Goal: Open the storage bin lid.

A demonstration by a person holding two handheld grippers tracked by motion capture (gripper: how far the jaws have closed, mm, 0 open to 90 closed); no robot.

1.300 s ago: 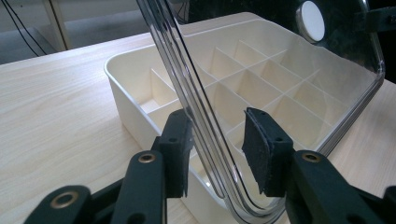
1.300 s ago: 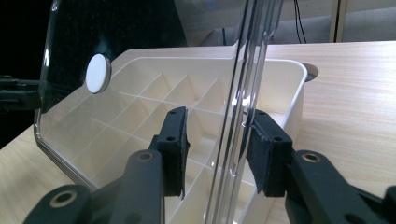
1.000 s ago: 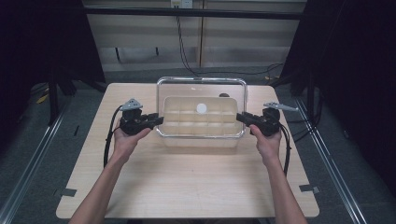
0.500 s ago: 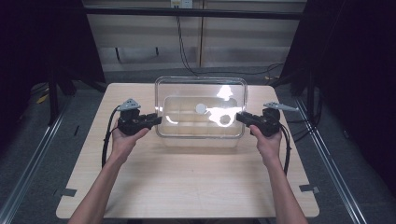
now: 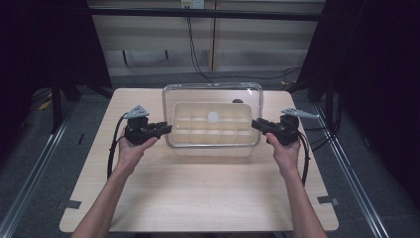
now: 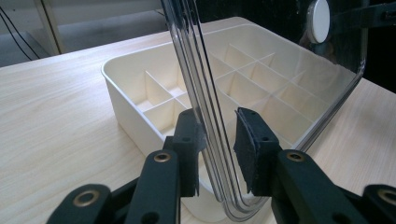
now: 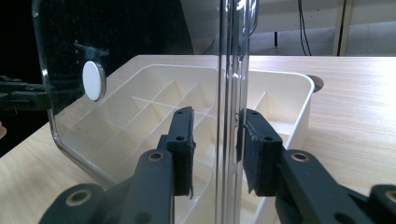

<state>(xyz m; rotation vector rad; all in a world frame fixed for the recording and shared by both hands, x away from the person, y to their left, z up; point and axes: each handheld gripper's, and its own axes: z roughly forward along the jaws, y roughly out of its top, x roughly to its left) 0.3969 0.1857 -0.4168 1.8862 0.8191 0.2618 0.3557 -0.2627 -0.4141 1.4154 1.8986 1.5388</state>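
Observation:
A clear plastic lid (image 5: 198,94) with a round white knob (image 5: 213,117) hangs tilted over a cream box (image 5: 213,150) split into several compartments. My left gripper (image 5: 168,129) is shut on the lid's left edge and my right gripper (image 5: 254,124) on its right edge. In the left gripper view the lid's rim (image 6: 219,140) runs up between the pads of my left gripper (image 6: 219,154), above the box (image 6: 130,88). The right gripper view has the rim (image 7: 231,93) standing upright between the pads of my right gripper (image 7: 215,149), with the knob (image 7: 93,80) at the left and the box (image 7: 289,93) behind.
The box sits at the far middle of a light wooden table (image 5: 198,198). A small dark hole (image 5: 237,101) lies in the tabletop behind the box. A black cable (image 5: 113,148) trails from each gripper. Dark curtains and metal rails flank the table.
The lid has come up off the box, held at both ends, and now tilts with its far edge higher. Both hands stayed at the box's sides.

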